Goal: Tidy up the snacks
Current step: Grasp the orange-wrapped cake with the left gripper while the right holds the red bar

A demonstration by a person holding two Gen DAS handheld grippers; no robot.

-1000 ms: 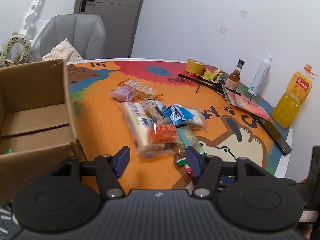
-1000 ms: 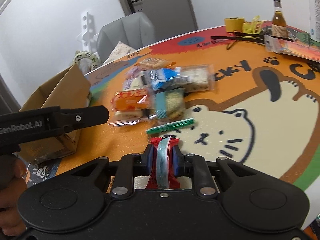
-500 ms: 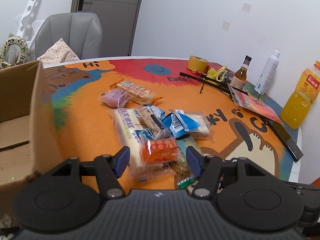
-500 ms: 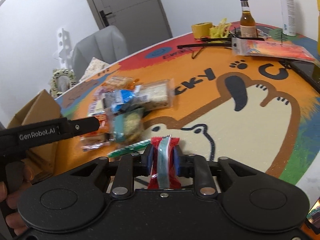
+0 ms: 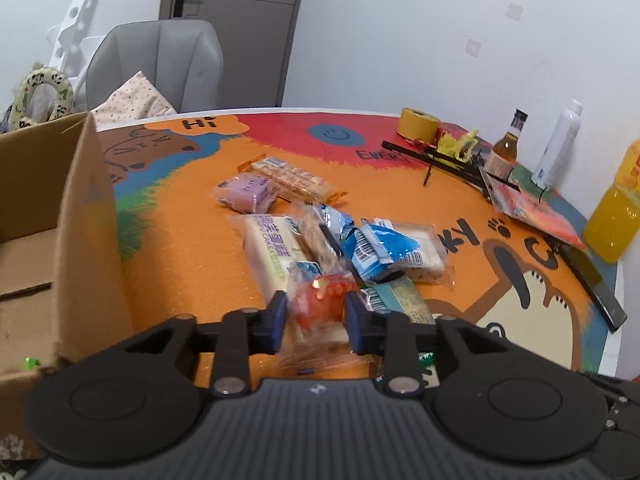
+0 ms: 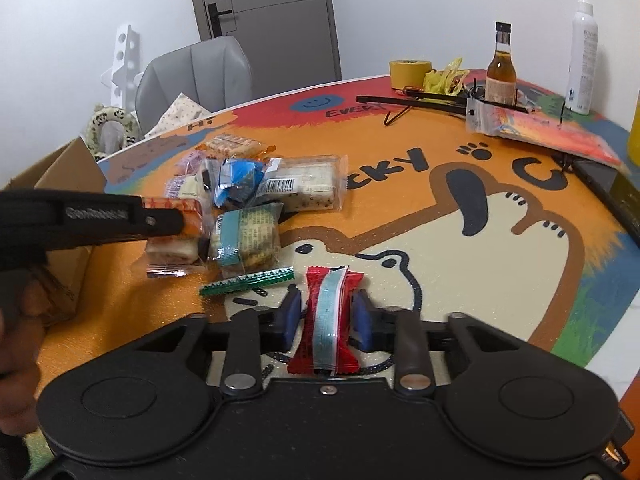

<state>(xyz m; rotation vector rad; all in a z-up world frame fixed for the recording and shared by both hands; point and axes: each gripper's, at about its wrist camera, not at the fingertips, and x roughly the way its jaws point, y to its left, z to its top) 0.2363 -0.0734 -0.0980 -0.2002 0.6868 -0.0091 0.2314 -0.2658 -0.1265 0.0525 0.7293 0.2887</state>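
Note:
A pile of wrapped snacks lies mid-table on the colourful mat. My left gripper is open, its fingers on either side of an orange-red snack packet at the near edge of the pile; it also shows in the right wrist view. My right gripper has its jaws slightly apart around a red snack packet with a pale blue stripe, low over the table. An open cardboard box stands at the left.
A green wrapper strip lies in front of the pile. Yellow tape roll, brown bottle, white bottle, orange juice bottle and a flat bag crowd the far right. A grey chair stands behind.
My left gripper moved right and forward from the box to the pile, fingers narrowing around the orange-red packet. My right gripper's jaws eased apart around the red packet.

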